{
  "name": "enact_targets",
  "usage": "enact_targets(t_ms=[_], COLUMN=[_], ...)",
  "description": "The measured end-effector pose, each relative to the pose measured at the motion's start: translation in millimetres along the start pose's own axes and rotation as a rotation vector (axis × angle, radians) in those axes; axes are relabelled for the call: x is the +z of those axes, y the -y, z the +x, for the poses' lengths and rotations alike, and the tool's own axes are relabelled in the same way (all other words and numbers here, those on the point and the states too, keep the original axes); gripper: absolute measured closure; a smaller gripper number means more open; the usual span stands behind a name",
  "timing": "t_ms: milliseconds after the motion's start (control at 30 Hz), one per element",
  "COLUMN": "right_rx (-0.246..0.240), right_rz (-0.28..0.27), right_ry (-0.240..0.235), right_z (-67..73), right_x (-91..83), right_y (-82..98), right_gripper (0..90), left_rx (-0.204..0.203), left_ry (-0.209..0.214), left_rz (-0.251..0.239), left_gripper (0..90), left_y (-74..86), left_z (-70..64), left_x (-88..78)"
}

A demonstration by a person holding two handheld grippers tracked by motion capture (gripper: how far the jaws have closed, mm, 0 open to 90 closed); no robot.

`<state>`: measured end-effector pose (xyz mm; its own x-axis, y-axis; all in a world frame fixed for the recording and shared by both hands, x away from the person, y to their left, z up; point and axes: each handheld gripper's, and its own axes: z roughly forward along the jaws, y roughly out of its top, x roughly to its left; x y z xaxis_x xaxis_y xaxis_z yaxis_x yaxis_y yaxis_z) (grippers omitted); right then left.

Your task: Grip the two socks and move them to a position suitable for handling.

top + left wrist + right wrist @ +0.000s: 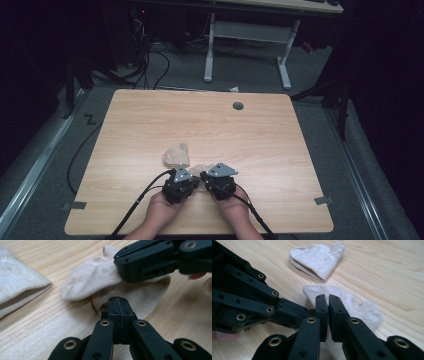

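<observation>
A beige ankle sock [201, 167] lies flat on the wooden table [150, 120] near its front edge. Both grippers meet over it. In the left gripper view my left gripper [117, 300] has its jaws together at the near edge of the sock [87, 280], pinching the fabric. My right gripper [328, 300] is shut on the sock [359, 308] with only a thin slit between its jaws; from the left gripper view it [119, 266] lifts a fold of cloth. A second beige sock [176, 156], folded, lies just beyond.
The folded sock [317, 258] sits a short way past the held one. A round cable hole [238, 106] is at the table's far side. Beyond the table stand a white desk frame [210, 50] and floor cables.
</observation>
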<state>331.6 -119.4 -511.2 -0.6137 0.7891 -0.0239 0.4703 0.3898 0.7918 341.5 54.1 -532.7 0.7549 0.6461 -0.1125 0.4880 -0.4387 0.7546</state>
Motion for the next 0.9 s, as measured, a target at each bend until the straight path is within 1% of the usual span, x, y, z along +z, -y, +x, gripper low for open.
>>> enact_targets(t_ms=[33,67,133,200,267,333,400,433,533,600,667,733,767,833,900], right_rx=[0.0,0.007,0.005,0.016,0.022,0.032,0.043,0.043,0.056,0.064,0.068,0.077,0.077,0.084,0.081], right_rz=[-0.005,-0.008,-0.015,-0.022,-0.012,-0.003,0.018,0.018,0.044,0.048,0.041,0.019,0.019,0.005,-0.008], right_ry=[0.004,0.011,0.025,0.043,0.062,0.079,0.095,0.095,0.11,0.116,0.125,0.139,0.139,0.146,0.156], right_z=[-1.1,-2.8,-6.8,-11.5,-17.3,-22.6,-28.5,-28.5,-32.7,-35.3,-36.4,-37.2,-37.2,-37.4,-38.7], right_x=[-1.2,-3.6,-8.4,-15.2,-22.2,-27.8,-33.1,-33.1,-35.1,-37.1,-40.8,-48.0,-48.0,-54.3,-60.5], right_y=[0.5,1.2,3.0,7.3,13.8,21.8,34.0,34.0,43.7,46.9,47.6,46.6,46.6,46.0,45.9], right_gripper=[86.9,86.8,86.8,86.8,86.7,86.6,86.4,86.4,85.7,84.5,83.2,81.1,81.1,79.6,78.2], left_rx=[0.012,0.017,0.017,0.019,0.023,0.034,0.045,0.046,0.045,0.048,0.045,0.04,0.04,0.04,0.041], left_ry=[-0.012,-0.015,-0.016,-0.013,-0.013,-0.023,-0.03,-0.031,-0.03,-0.034,-0.031,-0.027,-0.025,-0.025,-0.025], left_rz=[-0.001,-0.001,0.0,0.001,0.0,-0.005,-0.006,-0.008,-0.01,-0.012,-0.013,-0.013,-0.014,-0.014,-0.014], left_gripper=[90.0,90.0,90.0,90.0,90.0,90.0,90.0,90.0,90.0,90.0,90.0,90.0,90.0,90.0,90.0], left_y=[0.2,0.2,0.2,0.1,0.3,0.9,1.2,1.4,1.9,2.1,2.3,2.3,2.4,2.4,2.5], left_z=[-1.5,-2.2,-2.3,-1.9,-1.9,-3.4,-4.4,-4.6,-4.6,-5.2,-4.8,-4.0,-3.8,-3.8,-3.9], left_x=[0.0,0.0,0.0,0.0,-0.1,0.1,0.0,0.1,0.0,0.0,-0.1,-0.1,-0.2,-0.2,-0.3])
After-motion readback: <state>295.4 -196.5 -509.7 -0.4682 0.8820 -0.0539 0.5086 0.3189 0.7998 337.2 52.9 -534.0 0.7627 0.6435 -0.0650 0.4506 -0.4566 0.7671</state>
